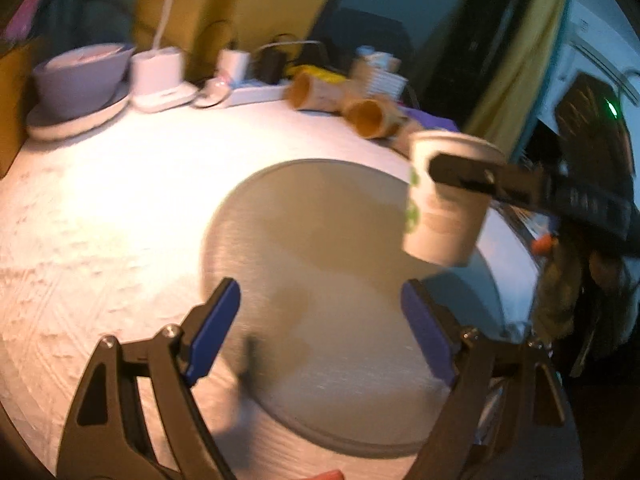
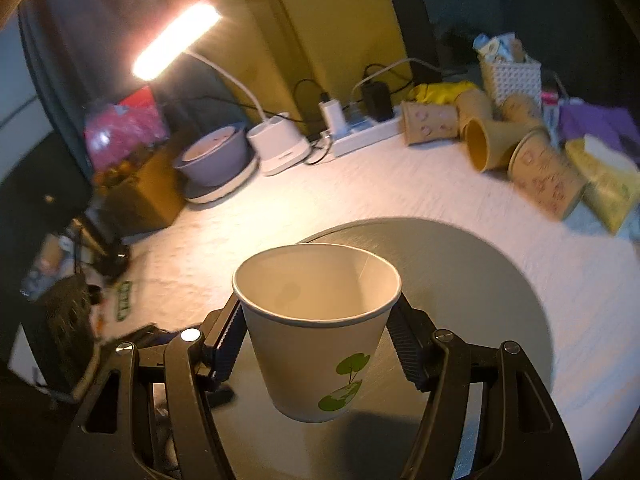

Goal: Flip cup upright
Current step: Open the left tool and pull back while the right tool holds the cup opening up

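A white paper cup point(image 2: 316, 332) with a green leaf print is held mouth-up between the black fingers of my right gripper point(image 2: 316, 316), which is shut on it just below the rim. The cup hangs a little above a round grey metal tray point(image 2: 480, 280). In the left wrist view the same cup point(image 1: 444, 204) shows at the right, nearly upright over the tray point(image 1: 320, 220), with one right-gripper finger point(image 1: 472, 174) across it. My left gripper point(image 1: 320, 320) is open and empty, its blue pads wide apart low over the tray's near part.
Several brown paper cups point(image 2: 492, 144) lie on their sides at the table's back right beside a white basket point(image 2: 512, 76). A power strip point(image 2: 368, 132), a lit desk lamp point(image 2: 176, 40) and a grey bowl on a plate point(image 2: 216, 156) stand at the back left.
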Demonstrator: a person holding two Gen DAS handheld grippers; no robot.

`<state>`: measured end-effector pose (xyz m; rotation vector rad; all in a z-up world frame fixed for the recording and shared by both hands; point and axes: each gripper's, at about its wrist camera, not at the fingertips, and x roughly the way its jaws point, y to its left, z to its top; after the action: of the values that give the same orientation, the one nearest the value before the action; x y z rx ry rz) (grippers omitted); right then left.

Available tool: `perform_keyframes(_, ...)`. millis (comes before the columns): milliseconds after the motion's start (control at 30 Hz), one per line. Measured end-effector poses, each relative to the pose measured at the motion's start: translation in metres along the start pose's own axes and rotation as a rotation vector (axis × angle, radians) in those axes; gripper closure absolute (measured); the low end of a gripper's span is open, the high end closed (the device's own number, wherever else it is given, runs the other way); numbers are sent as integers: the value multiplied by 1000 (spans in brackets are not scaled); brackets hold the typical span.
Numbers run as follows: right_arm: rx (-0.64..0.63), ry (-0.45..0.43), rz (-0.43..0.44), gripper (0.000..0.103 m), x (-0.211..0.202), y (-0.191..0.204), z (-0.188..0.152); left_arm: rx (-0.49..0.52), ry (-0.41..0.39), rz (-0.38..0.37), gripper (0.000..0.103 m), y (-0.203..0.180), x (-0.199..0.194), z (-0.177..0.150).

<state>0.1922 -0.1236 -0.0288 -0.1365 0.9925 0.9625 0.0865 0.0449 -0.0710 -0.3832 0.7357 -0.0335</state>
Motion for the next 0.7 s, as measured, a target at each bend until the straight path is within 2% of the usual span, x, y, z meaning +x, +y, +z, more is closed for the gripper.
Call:
perform_keyframes(200, -68, -7, -85, 34, 26, 3, -3, -54, -16, 33, 19, 19, -2, 1)
perform_keyframes(333, -90, -20, -111, 34, 42, 3, -7, -112, 2, 16, 19, 31, 5, 5)
perform_keyframes(433, -109, -40, -127, 34, 46, 6, -7, -144, 17, 6, 19, 37, 8, 6)
perform_keyframes(700, -152, -61, -160, 34, 40, 14, -11, -163, -11, 3, 19, 39, 3, 7)
